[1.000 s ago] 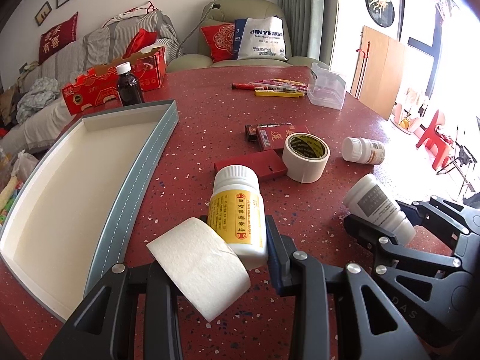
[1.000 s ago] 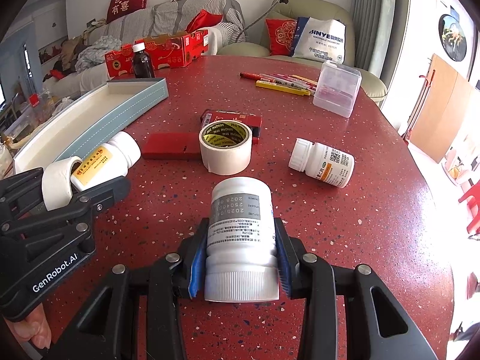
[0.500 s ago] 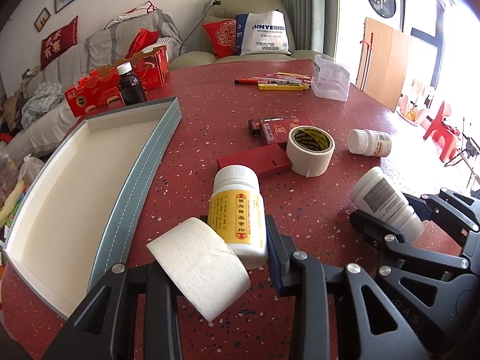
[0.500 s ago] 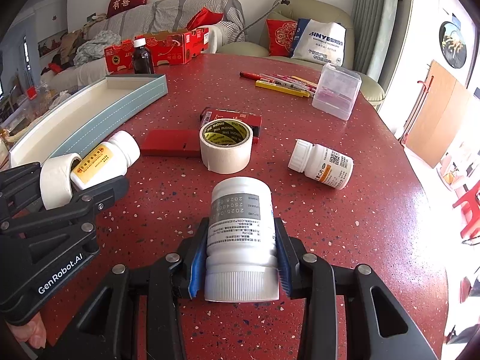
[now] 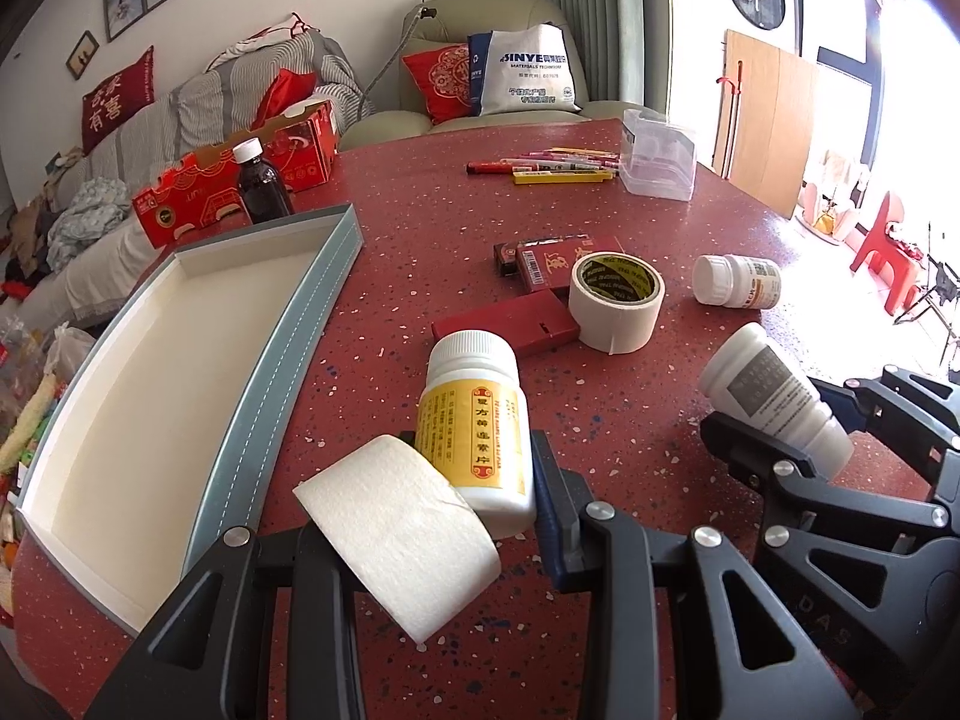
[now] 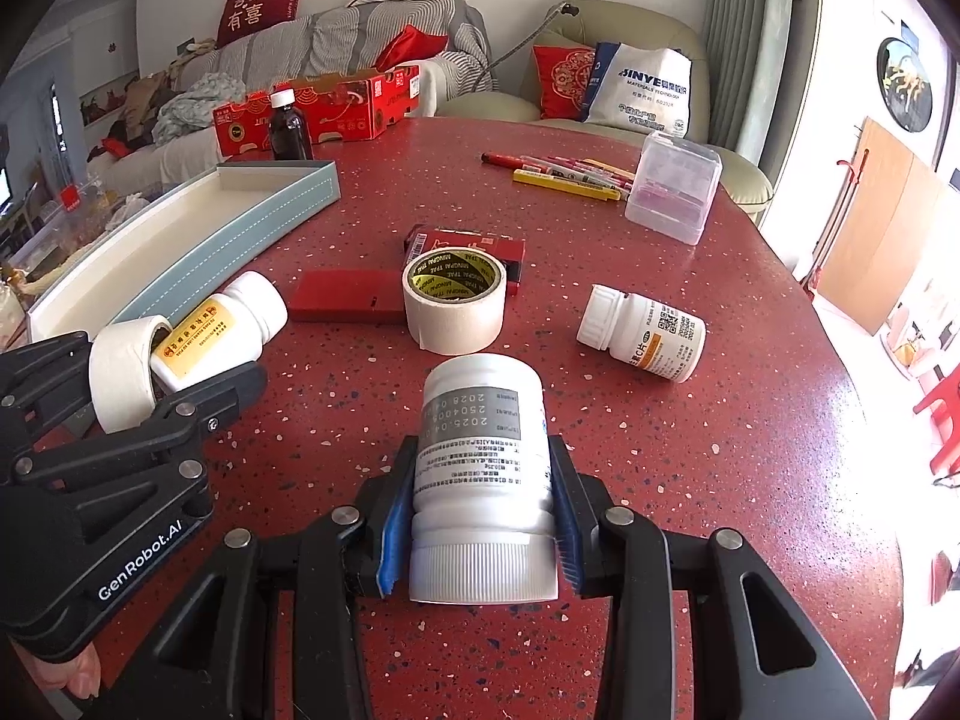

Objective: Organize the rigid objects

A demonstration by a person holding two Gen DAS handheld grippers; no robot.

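Left gripper (image 5: 474,498) clamped on a yellow-labelled bottle (image 5: 477,429) and a small white tape roll (image 5: 399,531), above the red table (image 5: 432,228); open tray (image 5: 288,354) at nine o'clock, large tape roll (image 5: 615,303) at one, right gripper (image 5: 780,438) gripping a grey-labelled bottle (image 5: 768,393) at three

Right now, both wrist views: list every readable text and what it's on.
"GenRobot.AI": left gripper body.
"SINYE": white bag on the armchair.
"MINGPAI TPAE": inside the tape roll.
"2025.04", upside down: grey label of the white bottle held by the right gripper.
"有喜": red cushion.
Yellow-label bottle, lying bottle, red boxes: print too small or blurred.
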